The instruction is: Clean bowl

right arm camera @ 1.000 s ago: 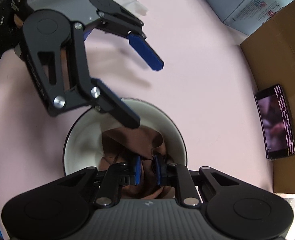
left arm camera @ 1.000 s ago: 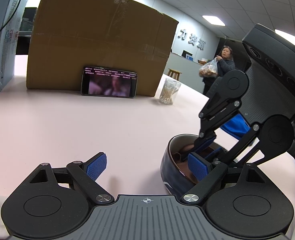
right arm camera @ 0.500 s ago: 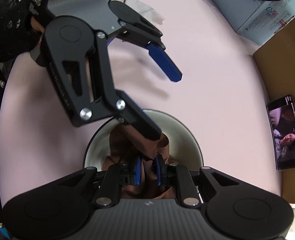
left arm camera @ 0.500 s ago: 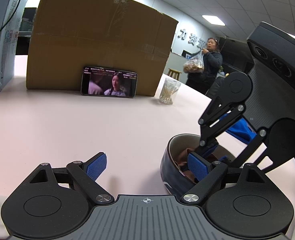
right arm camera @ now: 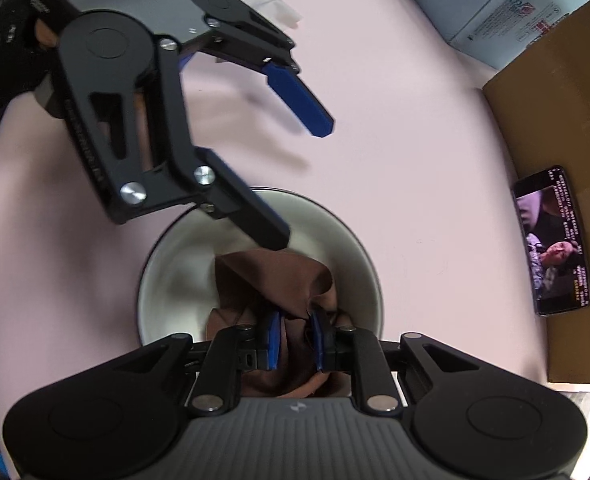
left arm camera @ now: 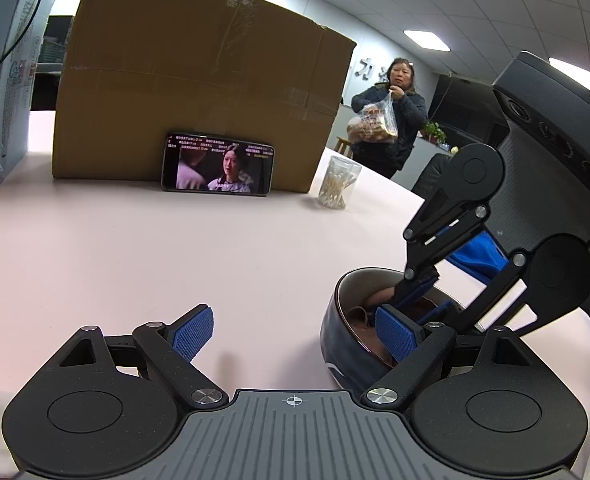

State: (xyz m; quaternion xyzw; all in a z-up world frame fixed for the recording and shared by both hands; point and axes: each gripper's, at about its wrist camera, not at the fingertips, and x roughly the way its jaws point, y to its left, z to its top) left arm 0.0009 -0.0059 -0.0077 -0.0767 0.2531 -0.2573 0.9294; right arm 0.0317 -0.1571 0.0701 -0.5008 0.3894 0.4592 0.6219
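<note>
A bowl, dark blue outside and white inside, stands on the pink table. A brown cloth lies bunched inside it. My right gripper points down into the bowl and is shut on the brown cloth; it shows from the side in the left wrist view. My left gripper is open wide, with its right finger reaching over the bowl's rim and its left finger outside over the table. From above, the left gripper straddles the bowl's far rim.
A large cardboard box stands at the back with a phone playing video leaning on it. A jar of cotton swabs is beside it, a light blue carton at far left. A person stands behind the table.
My right gripper has shifted with the cloth inside the bowl, dragging it across the white interior. The left gripper stays open over the rim. The person in the background has walked left.
</note>
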